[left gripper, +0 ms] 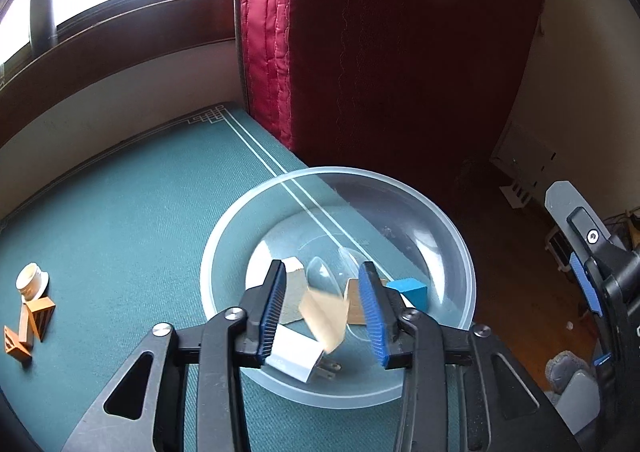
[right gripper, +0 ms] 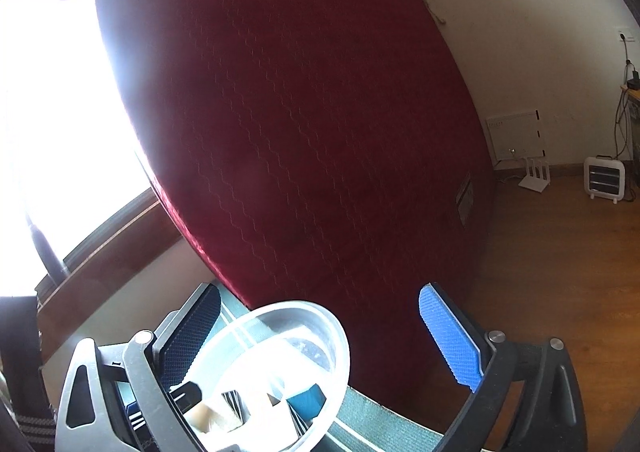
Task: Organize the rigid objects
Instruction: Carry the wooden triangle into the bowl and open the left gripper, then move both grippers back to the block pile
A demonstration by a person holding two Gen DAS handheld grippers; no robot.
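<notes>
Bowl (left gripper: 340, 188), clear plastic and round, sits on the green mat (left gripper: 120, 212) just in front of the upright red mattress (left gripper: 400, 52). Inside it lie a white plug adapter (left gripper: 296, 360) at six o'clock, a blue cube (left gripper: 408, 290) at three o'clock, a clear spoon (left gripper: 324, 272) near the middle, and a pale cardboard piece.

The left gripper (left gripper: 322, 308) hangs over the bowl with its jaws partly spread; a blurred tan block (left gripper: 324, 320) sits in the gap, touching neither pad. The right gripper (right gripper: 320, 336) stands spread wide, with the bowl's far rim between its fingers and nothing pinched.

At nine o'clock on the mat, well apart from the bowl, lie orange wooden blocks (left gripper: 30, 324) and a small white cap (left gripper: 32, 280) touching them.
</notes>
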